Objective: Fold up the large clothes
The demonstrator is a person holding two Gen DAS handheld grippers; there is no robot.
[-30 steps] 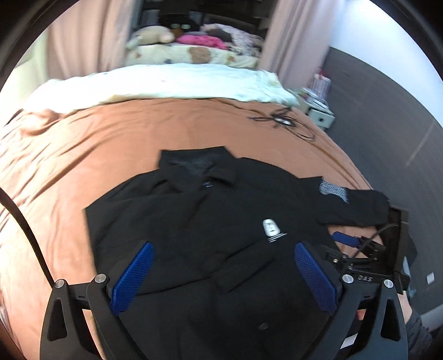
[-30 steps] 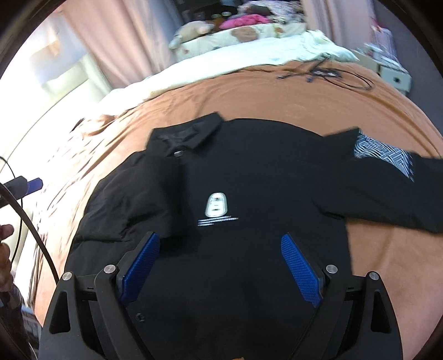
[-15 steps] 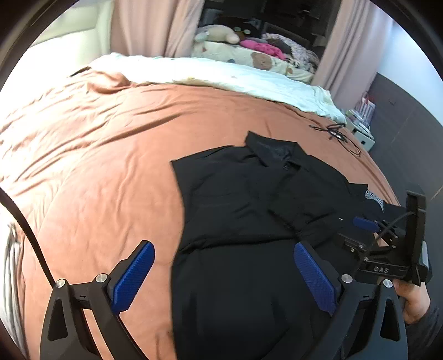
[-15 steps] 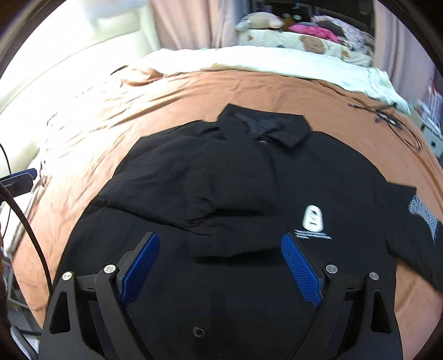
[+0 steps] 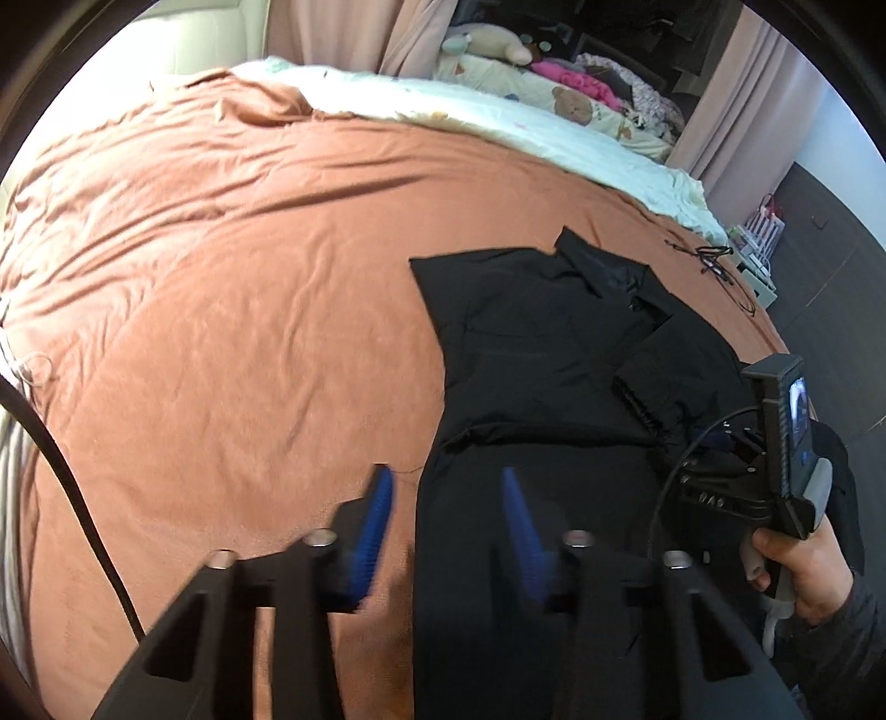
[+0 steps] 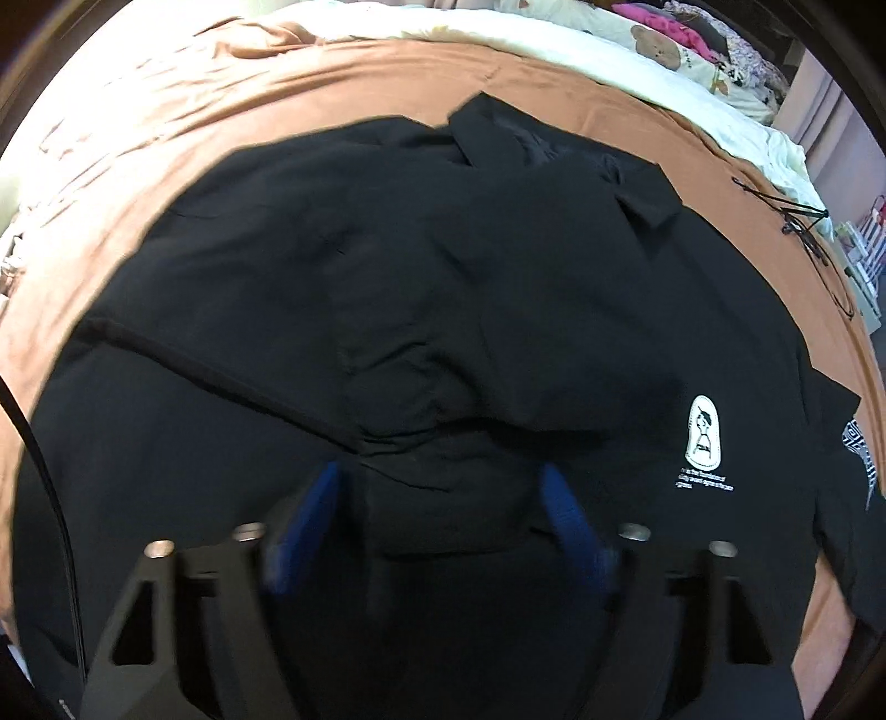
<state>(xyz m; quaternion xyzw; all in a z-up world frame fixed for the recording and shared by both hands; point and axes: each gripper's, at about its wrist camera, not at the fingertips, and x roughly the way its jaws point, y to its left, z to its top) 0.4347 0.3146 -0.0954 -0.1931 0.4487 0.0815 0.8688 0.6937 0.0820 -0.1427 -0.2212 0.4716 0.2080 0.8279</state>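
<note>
A large black collared shirt (image 5: 531, 354) lies front up on the brown bedspread (image 5: 232, 310), its left sleeve folded in over the chest. My left gripper (image 5: 447, 501) hangs low over the shirt's left side edge, jaws partly closed around it with a gap still showing. The right gripper body (image 5: 758, 471) shows in a hand at the right. In the right wrist view the shirt (image 6: 443, 310) fills the frame, with a white logo (image 6: 703, 432). My right gripper (image 6: 440, 498) is low over the folded sleeve's cuff, jaws narrowed but apart.
A cream blanket (image 5: 498, 122) and pillows with plush toys (image 5: 487, 47) lie at the far end of the bed. A black cable (image 5: 714, 260) lies on the bedspread at the far right. A dark wall and a small cabinet (image 5: 758, 266) stand beyond the bed's right edge.
Both grippers have dropped closer to the shirt and their jaws have narrowed from wide open. The left gripper has swung left to the shirt's side edge.
</note>
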